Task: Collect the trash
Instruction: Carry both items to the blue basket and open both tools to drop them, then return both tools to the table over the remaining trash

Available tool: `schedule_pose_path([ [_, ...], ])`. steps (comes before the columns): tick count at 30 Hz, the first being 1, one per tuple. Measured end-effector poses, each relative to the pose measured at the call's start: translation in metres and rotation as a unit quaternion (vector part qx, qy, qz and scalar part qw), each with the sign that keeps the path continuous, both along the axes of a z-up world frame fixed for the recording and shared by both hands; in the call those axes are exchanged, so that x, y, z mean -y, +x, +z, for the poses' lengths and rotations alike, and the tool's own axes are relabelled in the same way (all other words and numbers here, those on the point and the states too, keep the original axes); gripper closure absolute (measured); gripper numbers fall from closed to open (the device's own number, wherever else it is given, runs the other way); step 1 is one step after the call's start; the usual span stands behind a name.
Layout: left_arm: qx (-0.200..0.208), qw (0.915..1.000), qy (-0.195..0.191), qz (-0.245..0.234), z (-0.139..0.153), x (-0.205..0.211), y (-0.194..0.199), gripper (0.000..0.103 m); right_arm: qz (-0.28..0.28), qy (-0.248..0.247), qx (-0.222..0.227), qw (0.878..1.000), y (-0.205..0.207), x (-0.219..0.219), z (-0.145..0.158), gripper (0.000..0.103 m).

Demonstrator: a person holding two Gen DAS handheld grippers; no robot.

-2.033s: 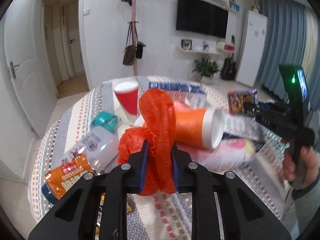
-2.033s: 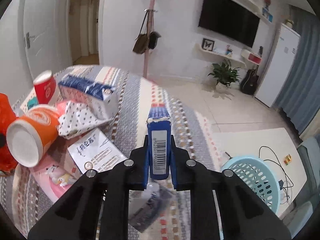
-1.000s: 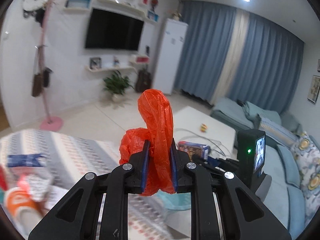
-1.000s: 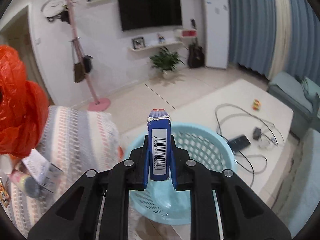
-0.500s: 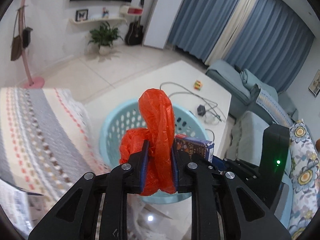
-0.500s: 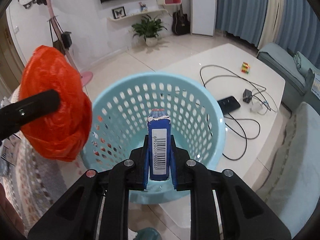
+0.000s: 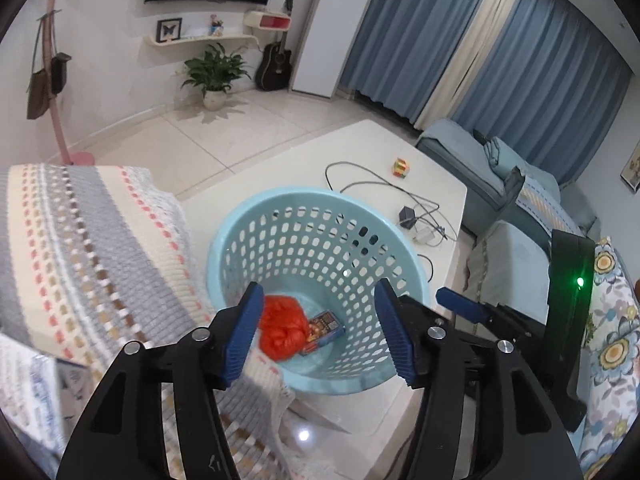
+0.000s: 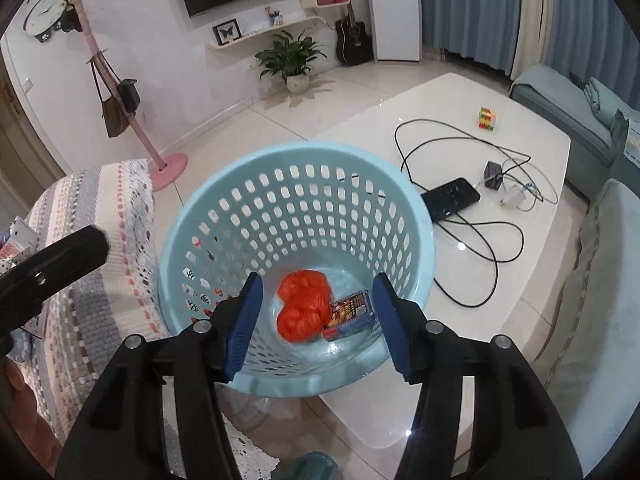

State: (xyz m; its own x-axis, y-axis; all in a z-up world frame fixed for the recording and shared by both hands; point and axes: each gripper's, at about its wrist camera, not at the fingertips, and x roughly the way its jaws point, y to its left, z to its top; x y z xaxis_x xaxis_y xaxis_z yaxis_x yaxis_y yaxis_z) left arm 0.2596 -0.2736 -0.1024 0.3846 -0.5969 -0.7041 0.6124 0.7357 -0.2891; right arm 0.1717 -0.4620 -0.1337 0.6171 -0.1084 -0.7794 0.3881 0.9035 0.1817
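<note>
A light blue perforated basket [image 7: 280, 216] [image 8: 224, 216] stands on a white low table. On its bottom lie a crumpled orange plastic bag [image 7: 282, 330] [image 8: 304, 310] and a small blue snack box [image 7: 324, 330] [image 8: 352, 312], side by side. My left gripper [image 7: 320, 334] hovers over the basket, its jaws opening, nothing between the blue pads. My right gripper [image 8: 316, 322] hangs over the basket too, jaws opening and empty; it also shows in the left wrist view as the right gripper [image 7: 480, 312]. A finger of the left gripper [image 8: 52, 268] enters the right wrist view at the left.
A striped cloth-covered table [image 7: 80, 240] [image 8: 92, 216] borders the basket on the left. On the white low table [image 8: 500, 280] lie a phone [image 8: 450, 198], cables [image 8: 460, 148], a charger and a puzzle cube [image 8: 488, 118]. Sofas [image 7: 520, 208] stand at the right.
Both grippers opened over the basket. The orange bag left the left gripper and the blue box left the right one; both now lie on the basket's bottom. Both hands sank lower.
</note>
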Motion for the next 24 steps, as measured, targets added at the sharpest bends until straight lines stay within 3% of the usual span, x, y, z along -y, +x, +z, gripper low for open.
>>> schedule_pose_path([
  [7, 0.035, 0.9987, -0.028, 0.024, 0.030, -0.037, -0.024, 0.041, 0.012, 0.001, 0.031, 0.999, -0.007, -0.013, 0.027, 0.049],
  [13, 0.071, 0.9937, -0.053, 0.069, 0.064, -0.092, -0.050, 0.038, 0.059, -0.016, 0.081, 0.995, -0.013, -0.056, 0.065, 0.049],
  [19, 0.112, 0.9802, -0.058, 0.152, 0.093, -0.173, -0.082, 0.036, 0.126, -0.025, 0.123, 0.984, -0.013, -0.116, 0.099, 0.045],
  [24, 0.127, 0.9594, -0.044, 0.248, 0.099, -0.252, -0.113, 0.032, 0.204, -0.041, 0.152, 0.966, -0.009, -0.179, 0.115, 0.037],
])
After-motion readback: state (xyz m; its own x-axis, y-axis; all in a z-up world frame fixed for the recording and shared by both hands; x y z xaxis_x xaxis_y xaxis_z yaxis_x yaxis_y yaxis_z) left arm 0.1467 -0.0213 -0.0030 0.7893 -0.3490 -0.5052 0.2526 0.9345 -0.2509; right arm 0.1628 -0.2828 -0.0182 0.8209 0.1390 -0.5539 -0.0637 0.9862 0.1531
